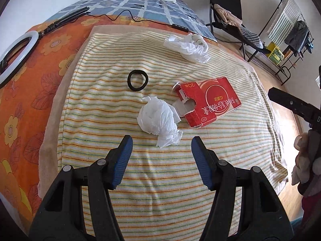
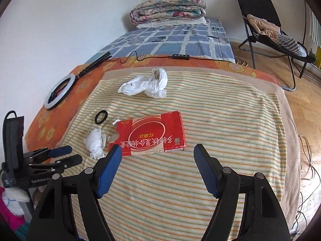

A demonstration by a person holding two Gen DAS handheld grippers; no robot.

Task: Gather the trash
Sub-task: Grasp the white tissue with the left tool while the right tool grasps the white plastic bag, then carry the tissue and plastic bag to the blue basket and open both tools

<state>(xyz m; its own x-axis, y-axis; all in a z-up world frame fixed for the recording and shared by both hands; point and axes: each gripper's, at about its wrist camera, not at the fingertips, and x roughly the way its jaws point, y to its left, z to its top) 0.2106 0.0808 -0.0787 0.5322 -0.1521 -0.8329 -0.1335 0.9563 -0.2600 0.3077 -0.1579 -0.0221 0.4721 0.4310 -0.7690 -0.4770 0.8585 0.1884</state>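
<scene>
Crumpled tissue [image 1: 158,120] beside torn red box [image 1: 208,102], white bag [image 1: 187,47] beyond

Setting: home bedroom. Evidence: bed [image 2: 200,40] with folded quilt [image 2: 167,7], folding chair [image 2: 258,10] piled with clothes, clothes rack [image 1: 297,32], wooden floor [image 2: 301,100].

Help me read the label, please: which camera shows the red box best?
The right wrist view: the red box lies close and broad, its whole printed face visible. The left wrist view shows it smaller, off to the right, with the torn end toward the crumpled tissue.
</scene>
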